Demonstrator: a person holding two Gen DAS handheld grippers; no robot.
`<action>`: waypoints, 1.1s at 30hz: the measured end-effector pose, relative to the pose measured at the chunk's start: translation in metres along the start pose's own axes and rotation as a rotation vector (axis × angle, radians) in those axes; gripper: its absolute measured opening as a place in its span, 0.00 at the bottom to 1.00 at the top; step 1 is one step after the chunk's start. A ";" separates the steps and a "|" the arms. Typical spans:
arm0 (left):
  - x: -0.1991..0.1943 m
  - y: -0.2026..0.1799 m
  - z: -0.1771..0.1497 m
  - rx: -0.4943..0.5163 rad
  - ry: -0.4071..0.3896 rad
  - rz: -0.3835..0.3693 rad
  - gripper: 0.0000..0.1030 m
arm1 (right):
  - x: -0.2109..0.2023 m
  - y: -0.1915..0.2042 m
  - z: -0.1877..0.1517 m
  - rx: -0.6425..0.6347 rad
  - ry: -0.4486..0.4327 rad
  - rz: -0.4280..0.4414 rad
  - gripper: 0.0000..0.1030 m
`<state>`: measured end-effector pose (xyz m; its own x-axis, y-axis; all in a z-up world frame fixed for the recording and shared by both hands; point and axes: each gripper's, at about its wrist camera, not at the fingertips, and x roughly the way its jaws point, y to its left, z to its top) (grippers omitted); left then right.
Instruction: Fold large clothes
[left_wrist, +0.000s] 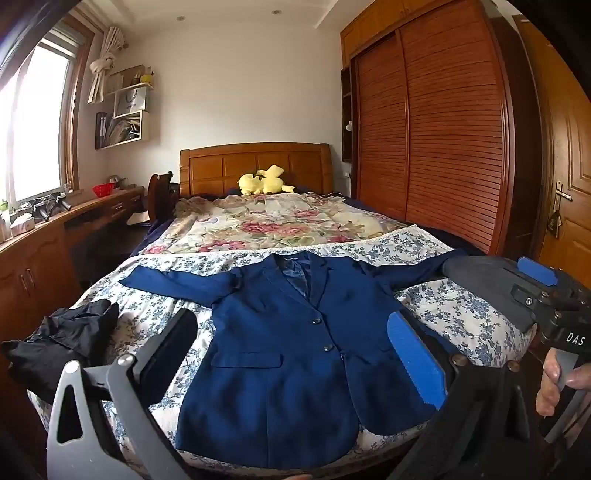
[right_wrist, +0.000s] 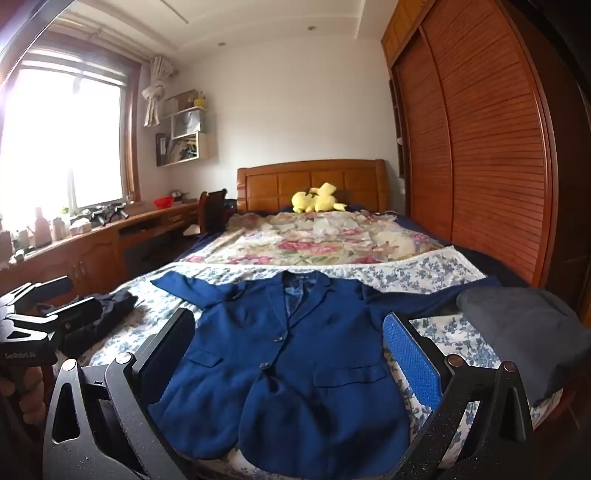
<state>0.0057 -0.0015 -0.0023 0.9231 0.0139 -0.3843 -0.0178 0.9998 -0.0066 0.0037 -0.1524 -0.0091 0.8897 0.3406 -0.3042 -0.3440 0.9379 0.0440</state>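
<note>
gaping wide with nothing between their jaws, the left gripper (left_wrist: 295, 354) and the right gripper (right_wrist: 291, 354) hang above the foot of a bed (left_wrist: 461, 317), each held by a hand (left_wrist: 554, 380) on its handle. between and beyond the spread fingers lies a blue suit jacket (left_wrist: 288, 354), face up and buttoned on a blue-flowered sheet (left_wrist: 480, 321), collar toward the headboard (left_wrist: 255, 166), both sleeves stretched outward, hem near the bed's foot. a crumpled black garment (left_wrist: 66, 336) sits on the sheet just left of the jacket; a folded grey cloth (right_wrist: 528, 332) rests near the right sleeve's end. farther up, a rose-patterned quilt (left_wrist: 273, 225) covers the mattress, with a yellow plush toy (left_wrist: 262, 181) by the headboard. a slatted wooden wardrobe (left_wrist: 443, 129) lines the right wall.
</note>
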 end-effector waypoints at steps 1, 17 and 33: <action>-0.003 -0.005 0.000 0.016 -0.024 0.006 1.00 | -0.001 0.000 0.000 0.006 -0.015 0.005 1.00; -0.009 0.004 0.003 -0.030 -0.036 0.009 1.00 | -0.014 0.007 0.006 -0.002 -0.024 0.007 1.00; -0.012 0.002 0.004 -0.028 -0.043 0.011 1.00 | -0.017 0.009 0.007 -0.001 -0.028 0.009 1.00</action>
<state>-0.0041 0.0008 0.0064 0.9385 0.0259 -0.3443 -0.0379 0.9989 -0.0283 -0.0123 -0.1495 0.0029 0.8944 0.3509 -0.2775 -0.3526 0.9347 0.0455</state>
